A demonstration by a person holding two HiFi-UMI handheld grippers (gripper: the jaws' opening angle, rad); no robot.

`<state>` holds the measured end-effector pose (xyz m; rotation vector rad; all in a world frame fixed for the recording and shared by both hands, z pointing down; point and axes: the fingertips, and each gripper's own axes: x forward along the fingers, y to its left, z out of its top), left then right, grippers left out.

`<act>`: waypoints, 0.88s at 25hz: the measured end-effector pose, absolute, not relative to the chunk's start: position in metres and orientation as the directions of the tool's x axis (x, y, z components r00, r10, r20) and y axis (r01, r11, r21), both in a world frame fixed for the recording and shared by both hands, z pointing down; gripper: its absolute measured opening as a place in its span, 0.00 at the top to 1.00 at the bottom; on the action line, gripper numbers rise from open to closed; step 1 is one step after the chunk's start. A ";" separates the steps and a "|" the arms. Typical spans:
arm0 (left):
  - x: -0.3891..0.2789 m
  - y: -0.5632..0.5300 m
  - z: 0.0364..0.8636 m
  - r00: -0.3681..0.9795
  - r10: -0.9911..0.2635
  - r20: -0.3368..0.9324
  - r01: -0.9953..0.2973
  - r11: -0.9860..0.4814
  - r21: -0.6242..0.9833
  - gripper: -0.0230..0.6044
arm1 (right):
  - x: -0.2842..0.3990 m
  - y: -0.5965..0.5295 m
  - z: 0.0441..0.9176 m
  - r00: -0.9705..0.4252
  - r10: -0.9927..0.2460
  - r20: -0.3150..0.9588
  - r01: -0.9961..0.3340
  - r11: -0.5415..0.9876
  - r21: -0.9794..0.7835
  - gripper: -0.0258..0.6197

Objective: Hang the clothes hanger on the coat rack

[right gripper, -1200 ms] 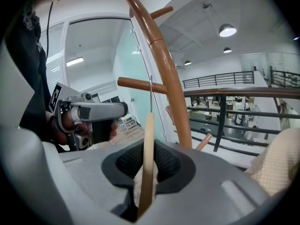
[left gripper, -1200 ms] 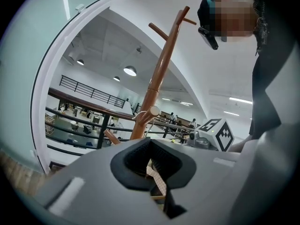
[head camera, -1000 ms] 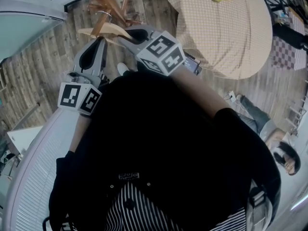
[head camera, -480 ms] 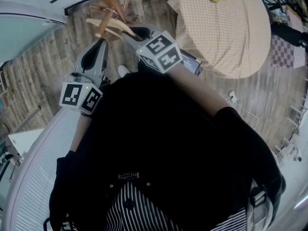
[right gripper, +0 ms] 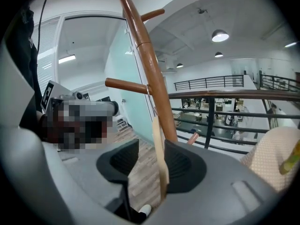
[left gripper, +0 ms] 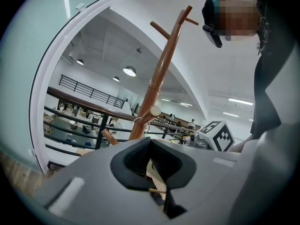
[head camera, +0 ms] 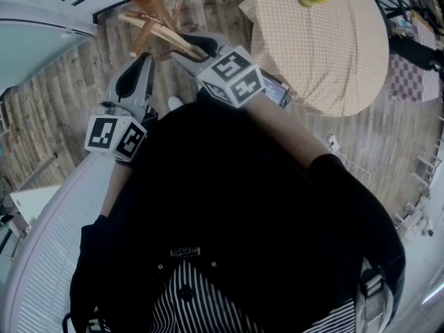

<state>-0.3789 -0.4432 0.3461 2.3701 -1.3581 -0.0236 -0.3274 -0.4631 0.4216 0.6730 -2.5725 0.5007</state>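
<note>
My right hand-held gripper has just let go. Its jaws have sprung wide apart, and the clothes hanger now stands loose between them. Its pale wooden bar runs down just beside the right-hand pad, and I cannot tell whether it still brushes that pad. A moment ago the hanger lay flatter and nearer to me. From the head view it now slants more steeply, close against the coat rack. Its thin wire hook rises to where a low peg leaves the coat rack's pole, so I judge that the hook has caught there and the rack is carrying the weight. If so, the hanging itself is as good as done. What remains is to draw my right hand-held gripper back from the coat rack without dragging the bar along. My left hand-held gripper waits a little short of the coat rack, jaws slightly apart and gripping nothing. The pale wood showing through its gap lies beyond them, I think.
</note>
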 end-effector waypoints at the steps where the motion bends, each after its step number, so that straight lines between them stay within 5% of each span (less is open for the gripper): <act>1: -0.377 -0.444 0.346 0.524 -0.832 0.185 -0.825 -0.441 0.354 0.96 | -0.324 -0.464 0.420 -0.789 -0.376 0.485 -0.530 0.816 -0.230 0.72; 9: -0.375 -0.446 0.344 0.497 -0.847 0.187 -0.841 -0.417 0.345 0.96 | -0.301 -0.462 0.393 -0.800 -0.434 0.415 -0.552 0.803 -0.223 0.72; 14: -0.374 -0.444 0.341 0.479 -0.857 0.192 -0.853 -0.402 0.333 0.96 | -0.304 -0.453 0.369 -0.840 -0.429 0.333 -0.514 0.827 -0.229 0.96; 22: -0.385 -0.443 0.340 0.465 -0.863 0.196 -0.861 -0.390 0.326 0.96 | -0.324 -0.445 0.361 -0.856 -0.398 0.331 -0.475 0.858 -0.197 0.96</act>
